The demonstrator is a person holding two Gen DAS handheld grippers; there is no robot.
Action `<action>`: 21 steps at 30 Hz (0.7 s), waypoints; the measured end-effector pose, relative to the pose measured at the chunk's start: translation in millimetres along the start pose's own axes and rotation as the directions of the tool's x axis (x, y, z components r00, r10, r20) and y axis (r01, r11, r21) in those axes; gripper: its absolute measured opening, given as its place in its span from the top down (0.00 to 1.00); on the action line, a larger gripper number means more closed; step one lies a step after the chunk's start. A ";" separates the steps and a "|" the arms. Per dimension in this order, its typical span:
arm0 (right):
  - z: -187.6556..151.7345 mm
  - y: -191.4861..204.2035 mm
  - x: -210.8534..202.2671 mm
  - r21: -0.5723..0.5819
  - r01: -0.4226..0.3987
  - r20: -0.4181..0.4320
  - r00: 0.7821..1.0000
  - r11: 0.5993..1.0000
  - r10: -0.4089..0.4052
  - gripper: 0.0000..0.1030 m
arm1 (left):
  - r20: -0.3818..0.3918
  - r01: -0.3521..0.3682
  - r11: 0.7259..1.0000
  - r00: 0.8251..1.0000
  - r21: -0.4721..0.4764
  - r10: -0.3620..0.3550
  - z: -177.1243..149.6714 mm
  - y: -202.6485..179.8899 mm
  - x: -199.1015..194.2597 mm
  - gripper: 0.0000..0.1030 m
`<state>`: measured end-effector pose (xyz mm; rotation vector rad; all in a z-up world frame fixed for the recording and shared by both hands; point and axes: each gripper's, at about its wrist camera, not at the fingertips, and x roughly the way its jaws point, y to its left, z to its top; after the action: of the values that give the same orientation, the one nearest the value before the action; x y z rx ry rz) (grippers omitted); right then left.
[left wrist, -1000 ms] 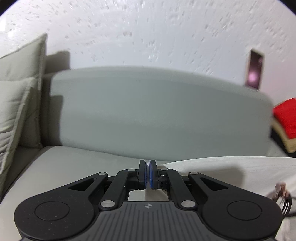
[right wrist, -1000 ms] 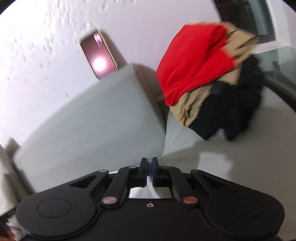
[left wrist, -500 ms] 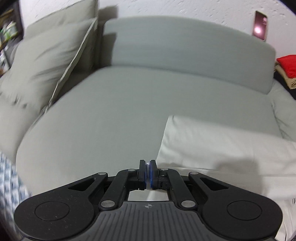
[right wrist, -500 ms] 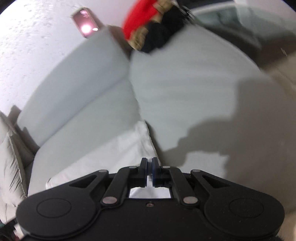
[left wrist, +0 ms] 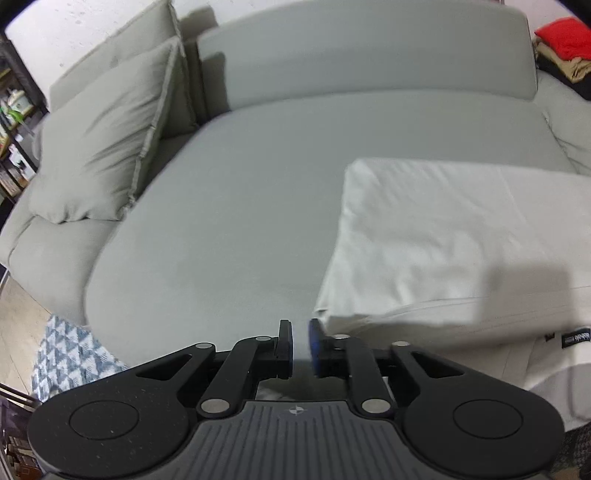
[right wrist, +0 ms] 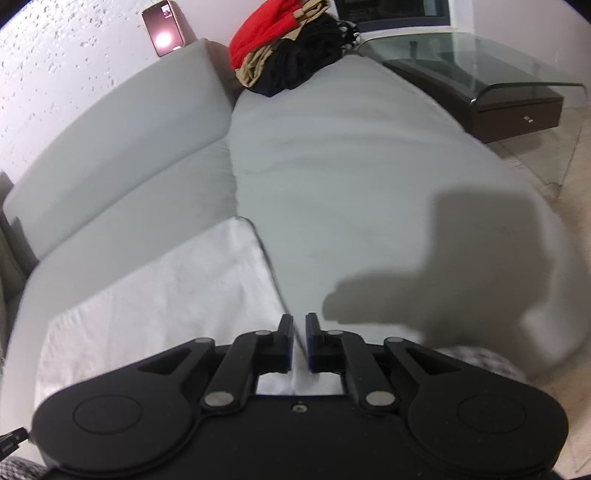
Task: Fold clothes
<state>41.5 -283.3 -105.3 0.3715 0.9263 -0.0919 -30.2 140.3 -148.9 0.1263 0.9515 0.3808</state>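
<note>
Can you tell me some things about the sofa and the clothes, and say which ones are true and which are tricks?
1. The white garment lies folded on the sofa seat. True.
2. The left hand-held gripper is squeezing the white garment. False: its jaws are apart with nothing between them.
3. A red garment sits on top of the clothes pile at the far end of the sofa. True.
4. The right hand-held gripper is shut tight. False: a gap shows between its jaws.
5. The cushion is bright blue. False: it is pale grey-green like the sofa.
</note>
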 end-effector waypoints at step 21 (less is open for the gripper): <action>-43.6 46.5 29.3 -0.122 -0.280 -0.491 0.850 0.952 0.188 0.75 | 0.003 0.374 0.861 0.917 0.344 -0.399 -38.5 -45.0 -37.3 0.75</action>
<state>36.8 -222.2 -139.5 0.3323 1.3574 0.3290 -69.1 82.5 -154.7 0.2548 0.9366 -0.1646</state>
